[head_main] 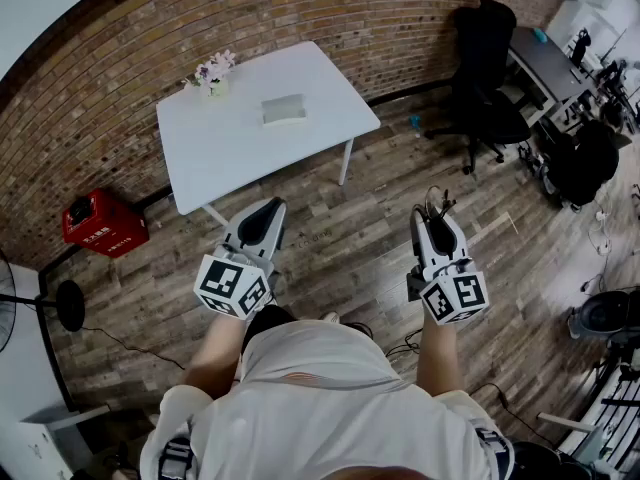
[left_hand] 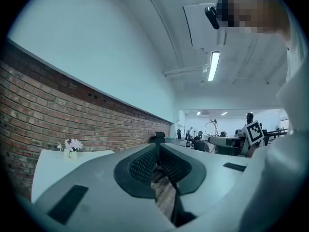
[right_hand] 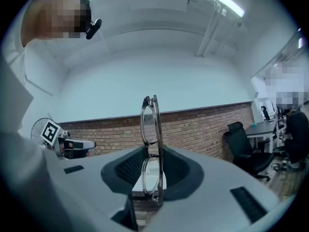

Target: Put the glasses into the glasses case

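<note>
Right gripper view: my right gripper [right_hand: 153, 151] clamping thin dark-rimmed clear-lens glasses [right_hand: 149, 122] upright; left gripper [left_hand: 158, 149] showing jaws together, empty; pale rectangular glasses case [head_main: 284, 109] lying on far white table [head_main: 215, 143].

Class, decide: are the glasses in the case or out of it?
Out. The right gripper holds the glasses in its jaws; the case lies apart on the white table.
</note>
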### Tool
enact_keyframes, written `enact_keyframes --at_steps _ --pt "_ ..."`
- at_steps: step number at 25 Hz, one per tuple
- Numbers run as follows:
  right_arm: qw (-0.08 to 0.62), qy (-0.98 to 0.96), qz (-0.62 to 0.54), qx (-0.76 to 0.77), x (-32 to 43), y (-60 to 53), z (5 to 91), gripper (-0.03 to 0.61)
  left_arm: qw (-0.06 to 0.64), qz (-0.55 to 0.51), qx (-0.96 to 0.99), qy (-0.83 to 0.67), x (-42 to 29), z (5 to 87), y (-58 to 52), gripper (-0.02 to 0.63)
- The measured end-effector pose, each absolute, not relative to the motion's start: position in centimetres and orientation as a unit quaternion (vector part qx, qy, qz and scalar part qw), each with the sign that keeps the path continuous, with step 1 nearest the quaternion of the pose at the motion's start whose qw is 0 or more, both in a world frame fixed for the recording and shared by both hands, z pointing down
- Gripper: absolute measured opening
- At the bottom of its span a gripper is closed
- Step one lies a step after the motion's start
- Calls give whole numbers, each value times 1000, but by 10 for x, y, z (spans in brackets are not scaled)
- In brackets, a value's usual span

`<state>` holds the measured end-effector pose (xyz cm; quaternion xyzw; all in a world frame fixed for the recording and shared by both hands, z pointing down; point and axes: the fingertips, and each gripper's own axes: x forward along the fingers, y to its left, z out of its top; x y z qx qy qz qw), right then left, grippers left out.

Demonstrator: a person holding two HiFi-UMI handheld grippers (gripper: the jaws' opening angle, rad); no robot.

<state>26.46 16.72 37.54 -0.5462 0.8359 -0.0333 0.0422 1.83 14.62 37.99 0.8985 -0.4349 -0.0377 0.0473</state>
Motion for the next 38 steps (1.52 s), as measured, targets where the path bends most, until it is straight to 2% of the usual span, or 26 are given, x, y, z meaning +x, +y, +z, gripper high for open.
enact_keyframes --at_steps 16,28,38 --pt "30 837 -35 -545 267 171 382 150 52 -33 900 -431 26 381 149 32" --pt "56 829 -42 -555 291 170 380 153 54 -17 900 -433 36 384 149 32" --pt "33 828 -69 -556 288 114 399 156 78 -13 895 -440 28 400 90 32"
